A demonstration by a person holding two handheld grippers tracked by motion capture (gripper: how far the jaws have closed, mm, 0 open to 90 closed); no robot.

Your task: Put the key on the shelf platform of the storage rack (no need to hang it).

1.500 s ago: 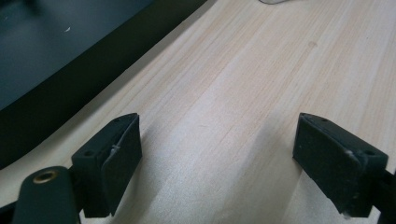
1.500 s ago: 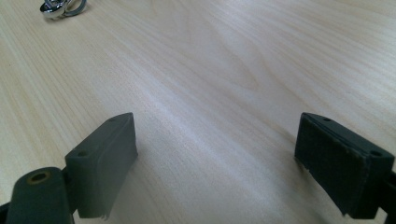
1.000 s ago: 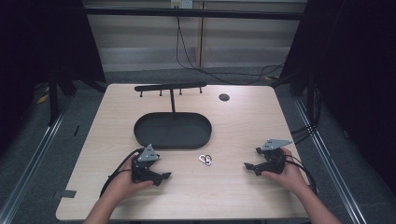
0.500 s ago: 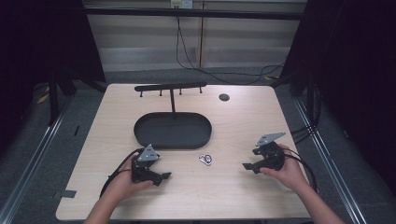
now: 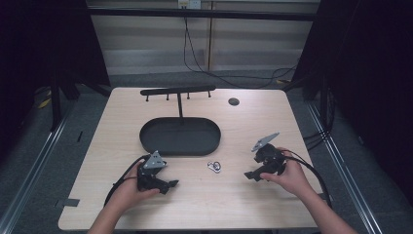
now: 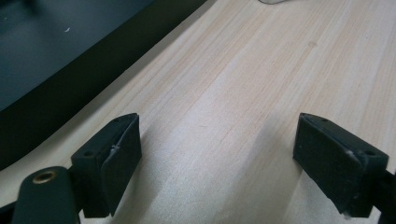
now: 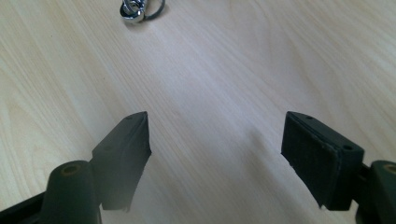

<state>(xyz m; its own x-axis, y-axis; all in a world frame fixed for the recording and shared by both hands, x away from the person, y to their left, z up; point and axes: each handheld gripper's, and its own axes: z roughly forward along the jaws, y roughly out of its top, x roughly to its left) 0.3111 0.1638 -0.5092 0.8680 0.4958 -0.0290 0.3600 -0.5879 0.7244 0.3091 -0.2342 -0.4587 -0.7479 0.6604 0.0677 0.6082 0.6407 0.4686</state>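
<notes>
A small metal ring cluster (image 5: 214, 166) lies on the wooden table (image 5: 243, 126) between my two grippers; in the right gripper view the ring cluster (image 7: 138, 9) sits at the top, well ahead of the jaws. My left gripper (image 5: 168, 184) rests low near the table's front left, open with nothing between its jaws (image 6: 215, 163). My right gripper (image 5: 252, 175) is held at the front right, pointing left toward the rings, open and empty (image 7: 217, 158).
A black oval tray (image 5: 179, 137) lies in the middle of the table, its rim at the upper left of the left gripper view (image 6: 93, 84). A black rack with pegs (image 5: 178, 91) stands behind it. A dark round hole (image 5: 234, 101) marks the far right.
My right gripper has shifted left, closer to the ring cluster. The left gripper has stayed where it was.
</notes>
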